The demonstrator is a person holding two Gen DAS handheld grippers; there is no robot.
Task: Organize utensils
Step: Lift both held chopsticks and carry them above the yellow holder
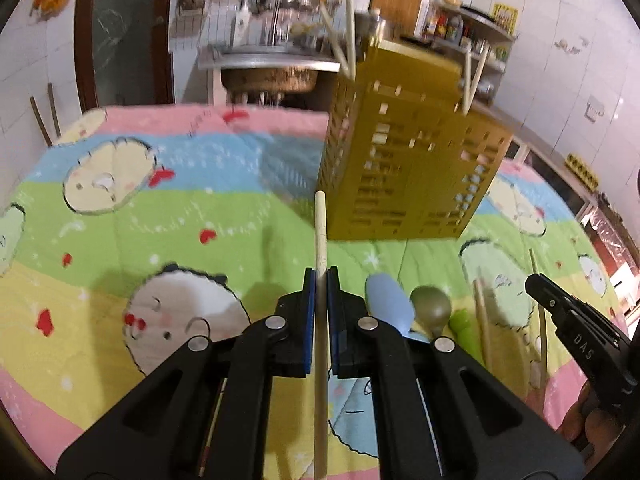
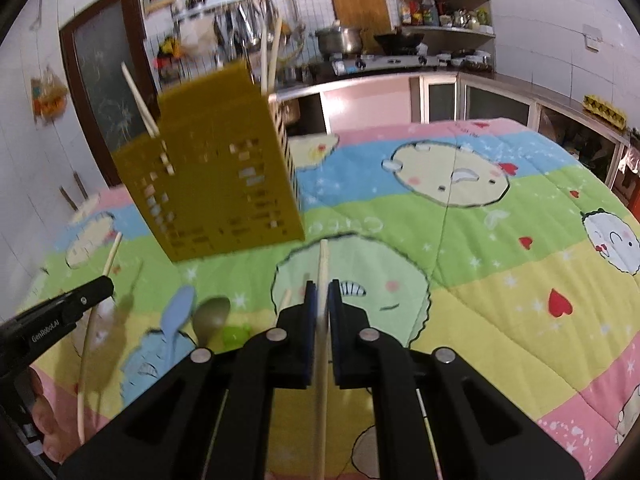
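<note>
A yellow slotted utensil holder (image 1: 408, 152) stands on the patterned quilt, with several pale chopsticks (image 1: 349, 20) sticking up from it; it also shows in the right wrist view (image 2: 216, 168). My left gripper (image 1: 321, 276) is shut on a pale chopstick (image 1: 320, 224) pointing toward the holder. My right gripper (image 2: 322, 286) is shut on another chopstick (image 2: 323, 260). A blue spoon (image 1: 388, 300), a grey-green spoon (image 1: 432, 306), a green utensil (image 1: 464, 326) and loose chopsticks (image 1: 482, 320) lie on the quilt between the grippers.
The colourful cartoon quilt (image 2: 500, 240) covers the table. Behind are a sink with a dish rack (image 1: 272, 52), a stove with pots (image 2: 360, 44), shelves of jars (image 2: 444, 12) and a dark door (image 2: 104, 76).
</note>
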